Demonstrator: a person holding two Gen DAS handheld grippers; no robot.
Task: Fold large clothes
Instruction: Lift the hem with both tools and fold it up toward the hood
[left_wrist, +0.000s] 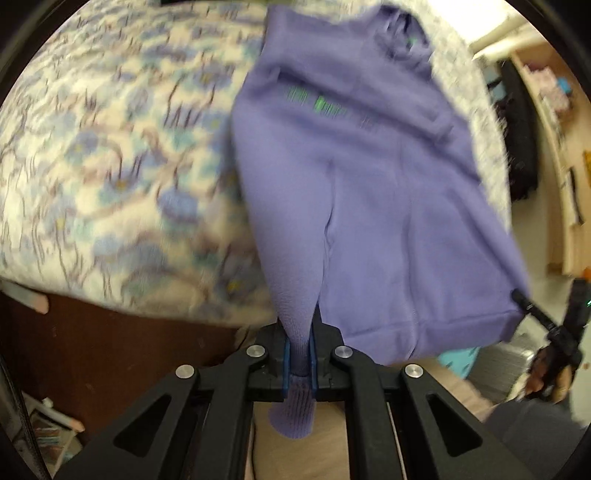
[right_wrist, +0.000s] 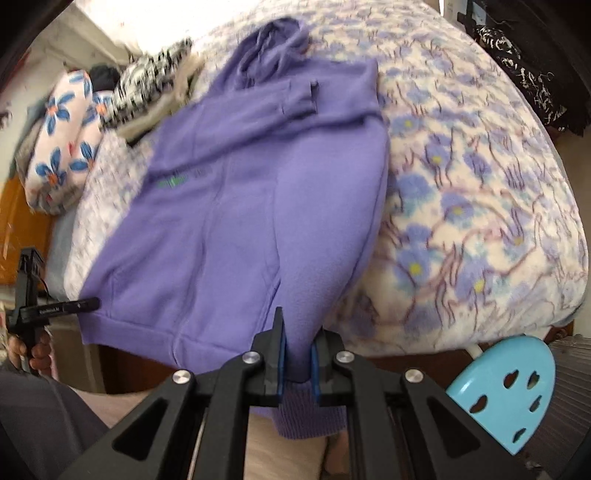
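A purple hoodie (right_wrist: 251, 192) lies face up on the bed, hood (right_wrist: 273, 44) at the far end and one sleeve (right_wrist: 291, 103) folded across the chest. Its hem end hangs lifted off the bed's near edge. My left gripper (left_wrist: 299, 354) is shut on one ribbed hem corner, and the cloth bunches between its blue pads (left_wrist: 285, 360). My right gripper (right_wrist: 297, 354) is shut on the other hem corner. In the left wrist view the hoodie (left_wrist: 369, 192) stretches away, with the right gripper (left_wrist: 519, 297) at its far hem corner. In the right wrist view the left gripper (right_wrist: 92, 304) shows at the hem's left end.
A flowered fleece blanket (right_wrist: 480, 184) covers the bed. Flowered pillows (right_wrist: 62, 140) and a black-and-white cloth (right_wrist: 155, 70) lie at its head. A turquoise stool (right_wrist: 506, 391) stands by the near right corner. Shelves (left_wrist: 554, 110) and dark hanging clothes (right_wrist: 524, 66) line the room's sides.
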